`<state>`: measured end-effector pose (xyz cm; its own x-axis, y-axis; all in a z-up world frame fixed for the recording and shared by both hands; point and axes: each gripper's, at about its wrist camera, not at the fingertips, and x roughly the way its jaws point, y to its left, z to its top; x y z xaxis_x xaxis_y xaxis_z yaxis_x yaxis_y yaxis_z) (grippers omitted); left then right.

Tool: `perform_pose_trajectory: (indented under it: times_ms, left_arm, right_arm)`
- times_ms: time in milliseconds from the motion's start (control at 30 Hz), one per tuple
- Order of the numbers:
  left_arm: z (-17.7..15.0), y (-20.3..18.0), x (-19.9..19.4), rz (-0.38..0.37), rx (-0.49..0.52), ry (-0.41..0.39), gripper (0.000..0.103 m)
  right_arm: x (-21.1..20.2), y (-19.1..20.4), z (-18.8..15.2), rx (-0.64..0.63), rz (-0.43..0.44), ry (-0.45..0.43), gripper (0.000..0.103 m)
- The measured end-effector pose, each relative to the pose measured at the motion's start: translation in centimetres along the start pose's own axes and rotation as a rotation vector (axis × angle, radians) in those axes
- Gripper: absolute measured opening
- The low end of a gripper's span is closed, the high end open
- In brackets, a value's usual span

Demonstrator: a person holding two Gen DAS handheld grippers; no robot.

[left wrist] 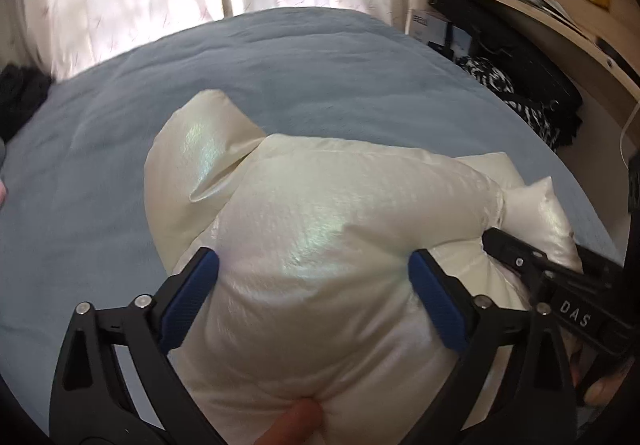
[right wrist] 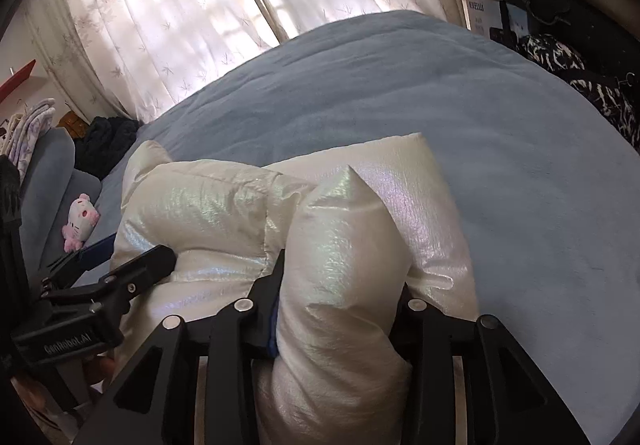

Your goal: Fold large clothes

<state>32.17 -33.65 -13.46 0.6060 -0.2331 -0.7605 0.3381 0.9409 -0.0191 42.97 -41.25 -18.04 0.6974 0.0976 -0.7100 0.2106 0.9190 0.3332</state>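
A shiny white puffer jacket (left wrist: 320,229) lies bunched on the blue bed (left wrist: 280,77). My left gripper (left wrist: 314,285) has its blue pads wide apart with a thick fold of the jacket bulging between them, pressed on both sides. My right gripper (right wrist: 340,309) is shut on another puffy fold of the jacket (right wrist: 344,265); its pads are mostly hidden by the fabric. The right gripper shows at the right edge of the left wrist view (left wrist: 520,261), and the left gripper shows at the left of the right wrist view (right wrist: 132,269).
White curtains (right wrist: 180,5) hang behind the bed. A wooden shelf (left wrist: 520,1) with boxes and dark patterned clothes (left wrist: 520,97) stands on the right. A pink plush toy (right wrist: 80,223), a pillow and a dark garment (right wrist: 108,145) lie at the left.
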Motion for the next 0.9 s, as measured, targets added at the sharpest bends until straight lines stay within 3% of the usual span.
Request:
perform_pose_trajectory:
  times_ms: [133, 900]
  left_arm:
    - [-0.6, 1.0, 1.3, -0.009, -0.046, 0.001, 0.103]
    - [-4.9, 3.6, 5.2, -0.047, -0.099, -0.057, 0.103]
  right_arm:
    - [2.2, -0.2, -0.6, 0.022, 0.031, -0.016, 0.037]
    - [6.1, -3.2, -4.6, 0.099, 0.135, -0.061, 0.040]
